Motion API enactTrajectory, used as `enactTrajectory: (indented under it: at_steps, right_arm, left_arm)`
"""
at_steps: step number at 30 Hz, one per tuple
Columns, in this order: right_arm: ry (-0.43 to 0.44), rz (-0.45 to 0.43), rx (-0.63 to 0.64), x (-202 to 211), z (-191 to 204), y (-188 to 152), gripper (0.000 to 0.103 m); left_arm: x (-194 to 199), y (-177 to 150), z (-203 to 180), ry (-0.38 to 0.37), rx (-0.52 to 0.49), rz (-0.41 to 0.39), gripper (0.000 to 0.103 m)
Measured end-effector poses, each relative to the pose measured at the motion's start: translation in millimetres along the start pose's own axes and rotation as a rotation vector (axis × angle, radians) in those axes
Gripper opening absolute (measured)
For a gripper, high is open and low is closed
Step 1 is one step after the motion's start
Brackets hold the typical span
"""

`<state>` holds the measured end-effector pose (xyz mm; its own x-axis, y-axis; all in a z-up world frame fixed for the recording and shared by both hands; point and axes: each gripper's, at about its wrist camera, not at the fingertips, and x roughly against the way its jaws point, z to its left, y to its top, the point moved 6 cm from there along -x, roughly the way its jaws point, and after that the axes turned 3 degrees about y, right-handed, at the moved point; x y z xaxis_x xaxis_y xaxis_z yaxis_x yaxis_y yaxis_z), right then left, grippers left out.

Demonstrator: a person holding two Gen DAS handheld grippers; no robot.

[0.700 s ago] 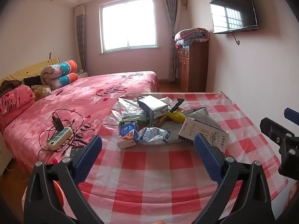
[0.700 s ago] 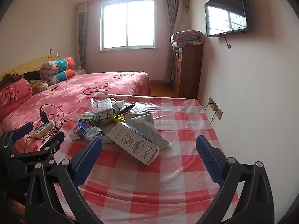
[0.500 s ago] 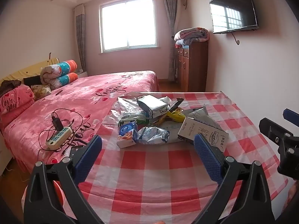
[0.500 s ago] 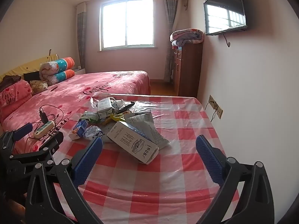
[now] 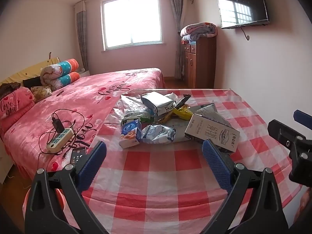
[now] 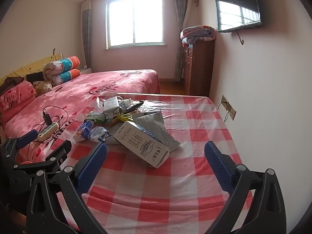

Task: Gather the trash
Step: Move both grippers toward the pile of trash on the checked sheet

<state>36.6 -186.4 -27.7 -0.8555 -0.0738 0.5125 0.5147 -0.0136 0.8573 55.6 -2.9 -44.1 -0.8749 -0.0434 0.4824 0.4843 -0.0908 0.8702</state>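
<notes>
At frame centre, the trash pile (image 5: pixel 165 117) lies on the checked tablecloth (image 5: pixel 161 177); left gripper (image 5: pixel 154 156) and right gripper (image 6: pixel 156 156) hover before it, jaws spread, empty.

This is a home bedroom. A bed with a pink heart-print cover (image 5: pixel 109 95) fills the left of the frame, rolled quilts and pillows (image 5: pixel 58 74) at its head. A brown wooden dresser (image 5: pixel 198 62) stands upper right, beneath a wall-mounted flat black television (image 5: pixel 243 3); a curtained window (image 5: pixel 132 19) sits top centre.
</notes>
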Motion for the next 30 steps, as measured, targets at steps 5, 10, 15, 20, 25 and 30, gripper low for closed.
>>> enactTrajectory:
  at_steps: [5, 10, 15, 20, 25, 30]
  right_arm:
    - [-0.001, 0.014, 0.002, -4.8, -0.7, -3.2, 0.098]
    - [-0.014, 0.020, 0.002, -7.5, -3.4, -6.2, 0.098]
    - [-0.024, 0.030, -0.016, -11.8, -9.4, -9.1, 0.098]
    - [-0.027, 0.033, -0.032, -14.8, -14.5, -11.6, 0.098]
    - [-0.019, 0.043, -0.040, -17.8, -16.8, -13.9, 0.098]
    - [-0.012, 0.053, -0.038, -22.0, -16.3, -17.9, 0.098]
  left_arm:
    - [-6.2, -5.8, 0.7, 0.006, 0.000, 0.020, 0.099]
    - [-11.8, -11.7, 0.9, 0.006, 0.003, 0.042, 0.099]
    - [-16.0, -17.3, 2.9, 0.018, 0.007, 0.054, 0.099]
    - [-21.7, -22.7, 0.9, 0.027, -0.020, 0.066, 0.099]
    - [-26.0, -25.4, 0.9, 0.025, -0.019, 0.067, 0.099]
    - [-26.4, -25.4, -3.0, 0.058, -0.075, 0.050, 0.099]
